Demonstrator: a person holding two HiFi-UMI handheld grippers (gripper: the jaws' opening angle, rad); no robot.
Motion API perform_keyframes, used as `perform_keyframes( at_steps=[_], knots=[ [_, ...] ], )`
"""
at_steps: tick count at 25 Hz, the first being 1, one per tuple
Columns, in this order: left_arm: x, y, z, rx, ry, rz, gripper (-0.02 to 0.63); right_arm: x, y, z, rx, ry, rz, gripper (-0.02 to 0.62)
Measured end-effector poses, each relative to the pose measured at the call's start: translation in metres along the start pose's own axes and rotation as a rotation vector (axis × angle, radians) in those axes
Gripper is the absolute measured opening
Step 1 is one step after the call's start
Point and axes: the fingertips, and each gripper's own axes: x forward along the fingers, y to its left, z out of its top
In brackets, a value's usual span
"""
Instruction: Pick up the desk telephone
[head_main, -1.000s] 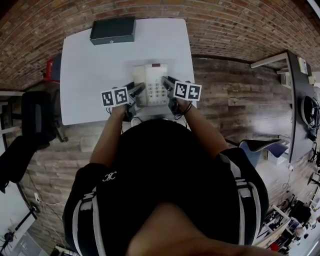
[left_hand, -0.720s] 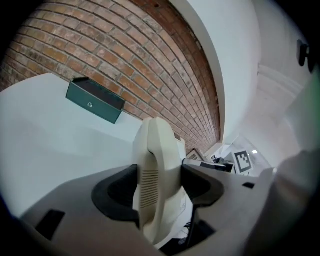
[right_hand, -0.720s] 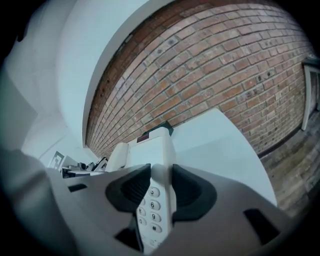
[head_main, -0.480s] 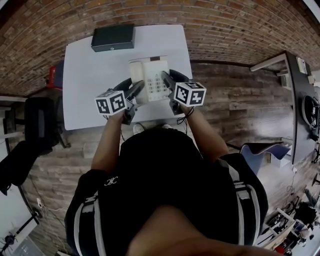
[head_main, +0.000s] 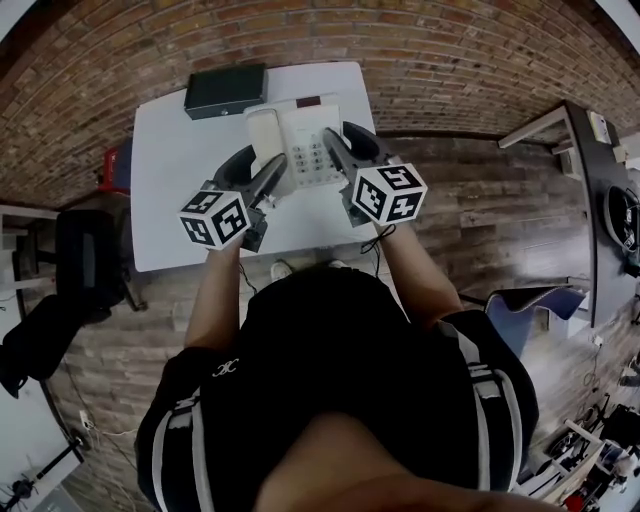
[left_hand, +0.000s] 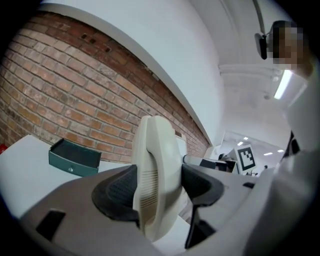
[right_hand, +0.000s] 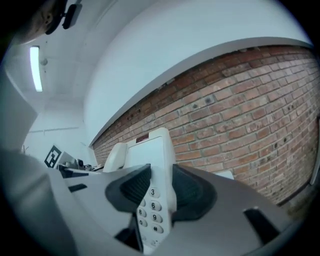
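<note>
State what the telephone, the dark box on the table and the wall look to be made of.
Telephone: cream moulded plastic, smooth and slightly glossy; slotted earpiece grille and raised buttons show.
Dark box: dark green, flat matte faces, probably metal or plastic; cannot tell which.
Wall: bare red brick with pale mortar joints, rough.

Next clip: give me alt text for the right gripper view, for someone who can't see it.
The right gripper is clamped on the keypad edge of a cream desk telephone, its dark pads pressing on either side. The handset sits in its cradle at left, with a brick wall behind.
</note>
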Motion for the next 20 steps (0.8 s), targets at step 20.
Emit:
perform_keyframes(
  at_steps=[20],
  knots=[
    [-0.029, -0.054, 0.054, 0.165, -0.148, -0.049, 0.282, -0.048, 0.036, 0.07, -0.136, -0.199, -0.007, 0.12]
  ],
)
